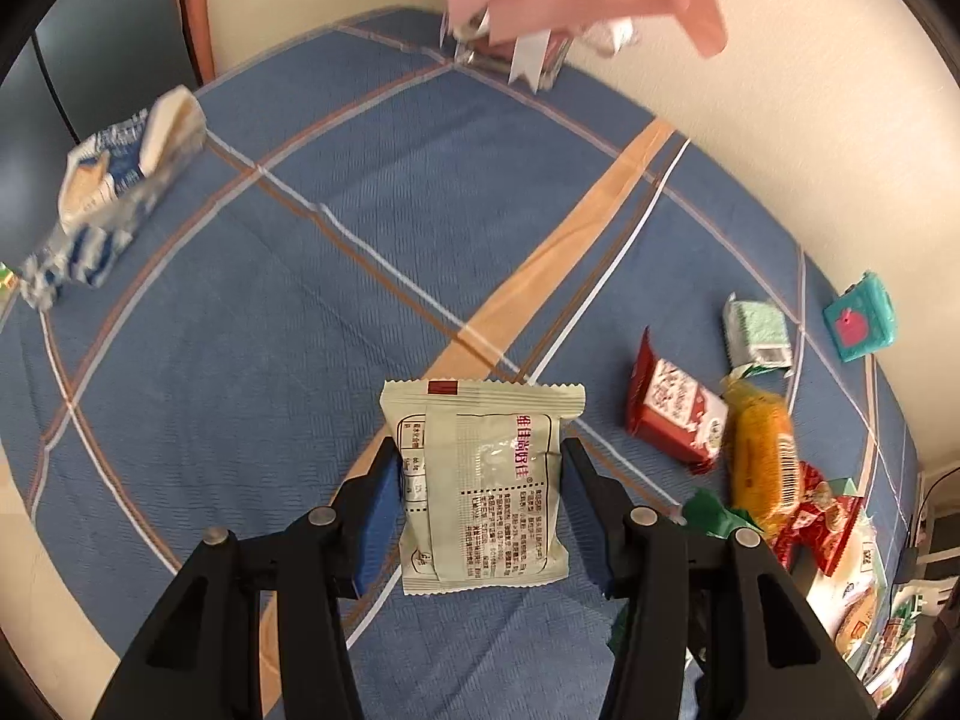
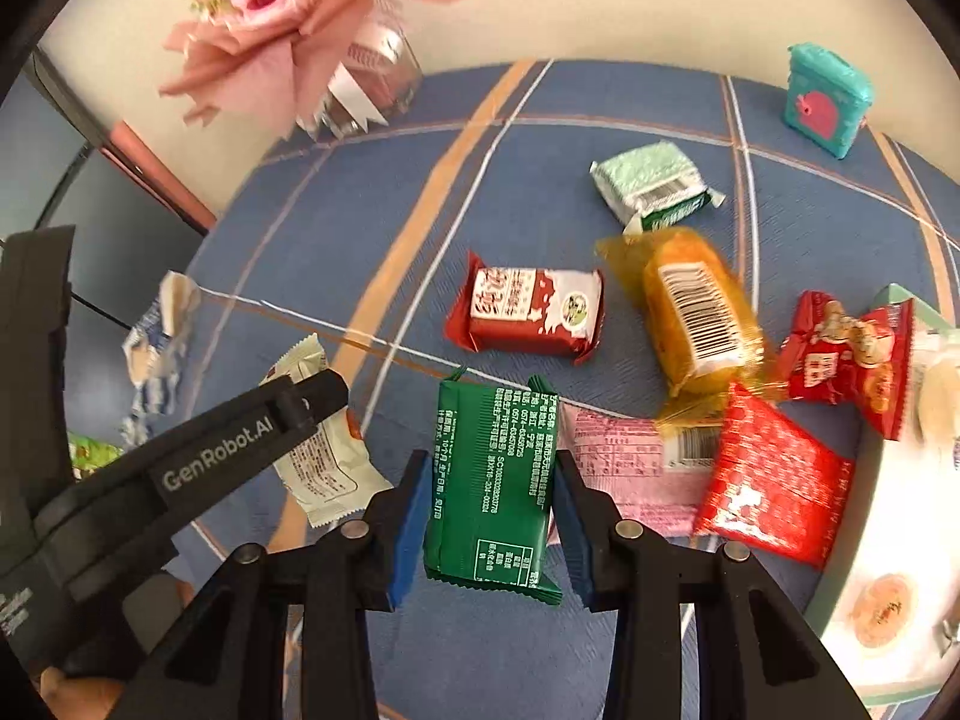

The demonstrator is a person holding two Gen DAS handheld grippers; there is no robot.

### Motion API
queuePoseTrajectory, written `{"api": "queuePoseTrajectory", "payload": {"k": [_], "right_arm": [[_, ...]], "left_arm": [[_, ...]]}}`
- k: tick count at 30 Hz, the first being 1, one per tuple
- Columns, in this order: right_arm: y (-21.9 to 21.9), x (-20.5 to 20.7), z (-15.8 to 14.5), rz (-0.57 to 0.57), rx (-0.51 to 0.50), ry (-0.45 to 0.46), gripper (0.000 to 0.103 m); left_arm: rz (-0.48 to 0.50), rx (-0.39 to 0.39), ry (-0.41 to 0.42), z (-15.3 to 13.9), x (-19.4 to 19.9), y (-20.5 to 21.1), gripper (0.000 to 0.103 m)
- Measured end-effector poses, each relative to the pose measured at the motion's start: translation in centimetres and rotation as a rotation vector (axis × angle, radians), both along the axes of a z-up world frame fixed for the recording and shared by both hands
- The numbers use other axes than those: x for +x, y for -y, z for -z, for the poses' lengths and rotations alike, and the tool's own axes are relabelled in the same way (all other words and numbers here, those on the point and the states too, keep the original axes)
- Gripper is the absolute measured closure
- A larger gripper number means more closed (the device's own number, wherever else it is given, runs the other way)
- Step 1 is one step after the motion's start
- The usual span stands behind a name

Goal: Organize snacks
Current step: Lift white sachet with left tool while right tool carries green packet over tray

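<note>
The left hand-held gripper (image 1: 480, 468) clamps a beige snack packet (image 1: 483, 486) above the blue table (image 1: 252, 312); the right hand-held gripper (image 2: 493, 474) pinches a green snack packet (image 2: 493, 480). Red (image 2: 531, 315) and orange (image 2: 699, 309) snacks lie nearer the table's far edge.

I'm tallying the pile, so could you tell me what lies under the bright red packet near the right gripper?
A pink packet lies partly under the bright red packet; its printed left end shows, the rest is covered.

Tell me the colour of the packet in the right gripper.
Green packet with white print, clearest in the right wrist view.
</note>
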State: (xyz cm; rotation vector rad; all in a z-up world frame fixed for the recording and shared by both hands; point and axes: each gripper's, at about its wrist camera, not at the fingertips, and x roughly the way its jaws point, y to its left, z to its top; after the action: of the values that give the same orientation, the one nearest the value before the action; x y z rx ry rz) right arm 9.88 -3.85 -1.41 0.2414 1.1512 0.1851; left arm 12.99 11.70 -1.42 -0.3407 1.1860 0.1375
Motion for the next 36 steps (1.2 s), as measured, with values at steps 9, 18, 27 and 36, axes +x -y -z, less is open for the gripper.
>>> {"api": "queuePoseTrajectory", "payload": {"k": [9, 18, 27, 36], "right_arm": [[2.9, -2.6, -3.3, 0.059, 0.011, 0.055, 0.061], [11.9, -5.9, -4.1, 0.234, -0.005, 0.042, 0.061], [21.1, -8.8, -4.6, 0.414, -0.021, 0.040, 0.061], [28.6, -11.1, -5.6, 0.559, 0.009, 0.058, 0.061]], "left_arm": [[0.050, 0.041, 0.063, -3.2, -1.8, 2.4, 0.050], [0.153, 0.028, 0.093, -4.8, -2.8, 8.7, 0.050], [0.358, 0.057, 0.117, -5.5, -5.2, 20.2, 0.050], [0.505, 0.053, 0.104, -4.8, -7.3, 27.7, 0.050]]}}
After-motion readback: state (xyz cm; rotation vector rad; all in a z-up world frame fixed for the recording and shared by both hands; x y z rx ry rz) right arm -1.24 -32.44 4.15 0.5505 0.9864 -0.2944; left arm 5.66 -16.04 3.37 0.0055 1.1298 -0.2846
